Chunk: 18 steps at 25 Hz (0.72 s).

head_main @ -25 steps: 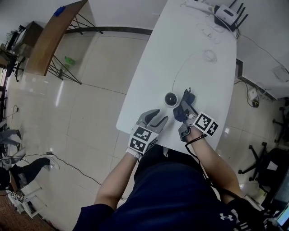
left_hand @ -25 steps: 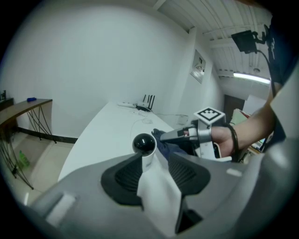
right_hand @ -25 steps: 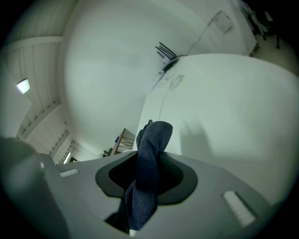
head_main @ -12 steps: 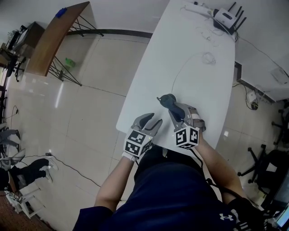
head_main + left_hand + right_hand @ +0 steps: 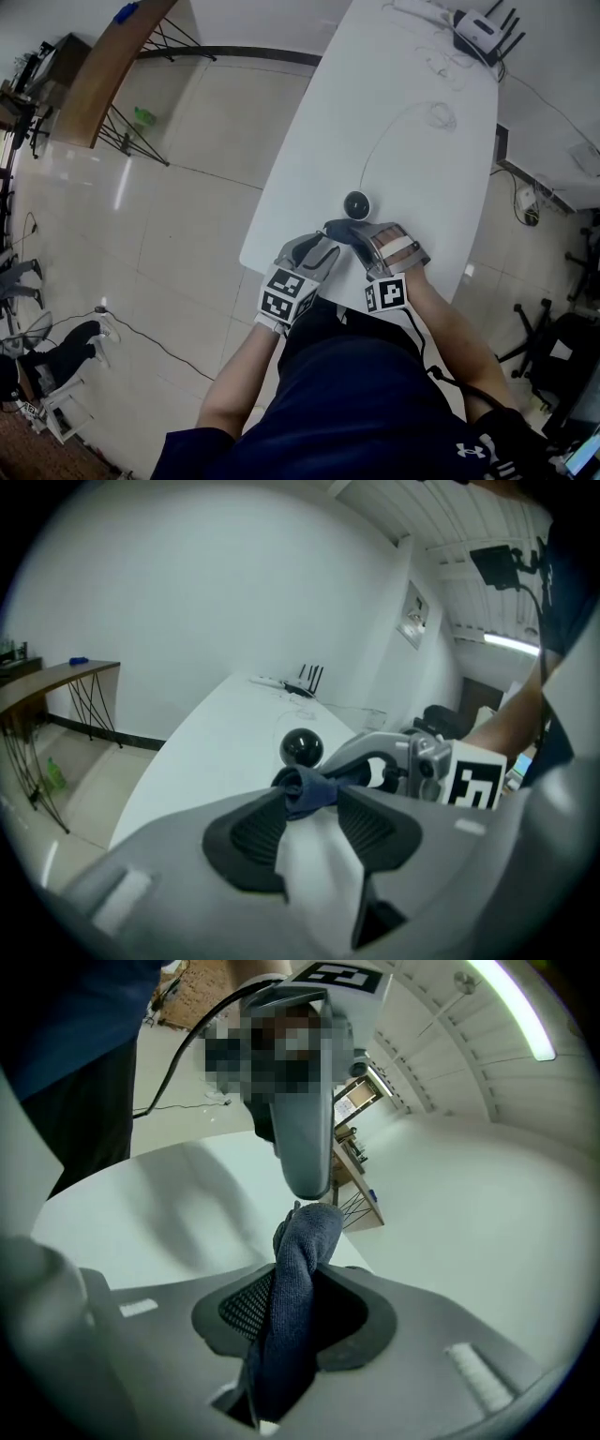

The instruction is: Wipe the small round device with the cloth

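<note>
Cloth gripped by right tool, left tool open, device near table edge

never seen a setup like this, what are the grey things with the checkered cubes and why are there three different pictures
There is no robot here. A person holds a hand-held gripper, a two-jaw clamp, in each hand. The patterned cubes are part of those grippers.

The head view comes from a camera on the person's head, looking down at a white table. The other two pictures come from a camera riding on each gripper, looking along its jaws.

On the table are a small round black device with a thin cable, and a router at the far end.

The right hand-held gripper is clamped on a dark blue cloth. The left hand-held gripper has its jaws apart. The cloth's end sits between their tips but does not look gripped there.
</note>
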Each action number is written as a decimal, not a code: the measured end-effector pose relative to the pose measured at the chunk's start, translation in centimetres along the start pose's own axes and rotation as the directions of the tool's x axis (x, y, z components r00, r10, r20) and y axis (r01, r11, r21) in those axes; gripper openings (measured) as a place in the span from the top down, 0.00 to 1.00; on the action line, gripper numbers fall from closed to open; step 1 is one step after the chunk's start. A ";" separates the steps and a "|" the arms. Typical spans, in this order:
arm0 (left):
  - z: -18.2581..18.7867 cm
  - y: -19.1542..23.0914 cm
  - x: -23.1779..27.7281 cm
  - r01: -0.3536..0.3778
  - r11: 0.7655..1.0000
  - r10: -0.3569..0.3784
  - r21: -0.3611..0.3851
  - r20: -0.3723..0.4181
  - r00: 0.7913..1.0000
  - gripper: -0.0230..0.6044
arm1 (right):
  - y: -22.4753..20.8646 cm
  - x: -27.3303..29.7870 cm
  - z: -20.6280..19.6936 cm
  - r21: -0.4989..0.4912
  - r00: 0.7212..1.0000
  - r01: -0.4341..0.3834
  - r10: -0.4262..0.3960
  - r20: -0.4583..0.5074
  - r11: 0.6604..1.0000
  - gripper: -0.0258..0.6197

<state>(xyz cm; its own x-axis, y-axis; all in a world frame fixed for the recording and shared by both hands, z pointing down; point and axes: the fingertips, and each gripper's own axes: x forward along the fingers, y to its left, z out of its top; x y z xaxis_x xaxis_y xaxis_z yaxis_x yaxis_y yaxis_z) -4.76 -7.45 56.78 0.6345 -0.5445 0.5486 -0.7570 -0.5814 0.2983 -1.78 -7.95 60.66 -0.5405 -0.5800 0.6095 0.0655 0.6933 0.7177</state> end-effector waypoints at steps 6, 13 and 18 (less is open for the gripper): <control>0.1 0.8 0.3 -0.006 0.999 0.006 -0.033 -0.003 1.000 0.69 | 2.7 1.8 -1.1 0.040 0.993 -0.109 0.111 -0.046 0.993 0.77; 0.7 1.1 0.2 -0.014 0.999 0.015 -0.030 0.024 1.000 0.69 | 3.3 2.7 -1.7 0.350 0.960 -0.227 0.269 -0.078 0.909 0.77; 1.5 1.1 -0.8 -0.021 0.999 0.024 -0.039 0.067 0.997 0.69 | -1.3 -0.1 0.8 0.531 0.985 -0.168 0.156 0.067 0.831 0.77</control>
<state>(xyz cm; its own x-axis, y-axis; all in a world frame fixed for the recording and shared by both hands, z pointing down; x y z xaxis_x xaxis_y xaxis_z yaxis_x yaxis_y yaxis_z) -5.86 -8.61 55.51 0.6254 -0.5977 0.5017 -0.7757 -0.5457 0.3170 -2.53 -8.42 59.40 -0.5790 -0.4345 0.6899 -0.3000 0.9003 0.3153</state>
